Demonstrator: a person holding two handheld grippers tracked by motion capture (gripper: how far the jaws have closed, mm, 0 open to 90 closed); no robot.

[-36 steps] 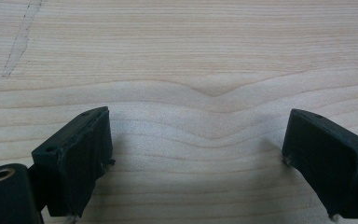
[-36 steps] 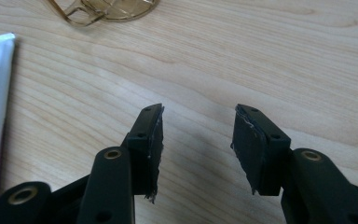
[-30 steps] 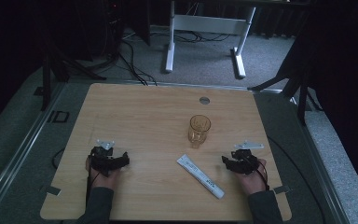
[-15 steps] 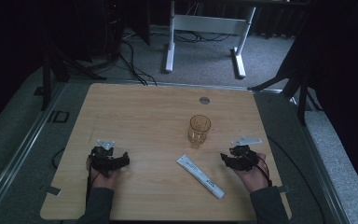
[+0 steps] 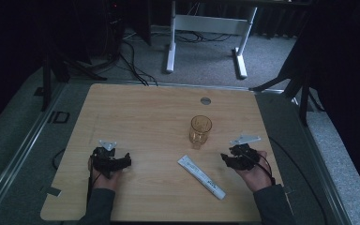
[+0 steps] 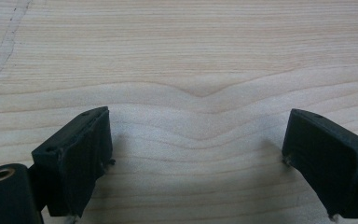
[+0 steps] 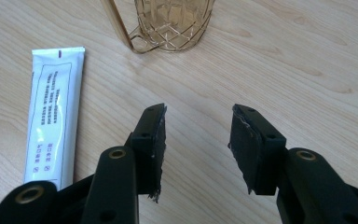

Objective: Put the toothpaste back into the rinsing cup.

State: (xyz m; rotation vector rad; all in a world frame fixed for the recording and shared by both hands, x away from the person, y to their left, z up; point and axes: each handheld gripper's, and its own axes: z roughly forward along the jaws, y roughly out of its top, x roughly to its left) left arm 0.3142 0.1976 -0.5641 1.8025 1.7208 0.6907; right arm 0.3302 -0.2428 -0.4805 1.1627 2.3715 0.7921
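Note:
An amber cut-glass mug (image 5: 200,130) (image 7: 173,22) stands upright right of the table's middle, its handle toward the front. A long white sachet (image 5: 201,176) (image 7: 53,116) lies flat in front of it, slanting toward the front right. My right gripper (image 5: 227,160) (image 7: 198,140) rests low over the wood to the right of the sachet, open with nothing between its jaws, pointing toward the mug. My left gripper (image 5: 124,161) (image 6: 198,154) sits at the front left, jaws wide open over bare wood.
The wooden table (image 5: 145,117) has a round grey cable port (image 5: 206,101) near its far edge. Beyond the table stand a white desk frame (image 5: 206,28) and loose cables (image 5: 131,61) on grey carpet. A metal rail (image 5: 23,150) runs along the left side.
My right gripper has crept slightly left and forward toward the sachet and mug. The left gripper has stayed put.

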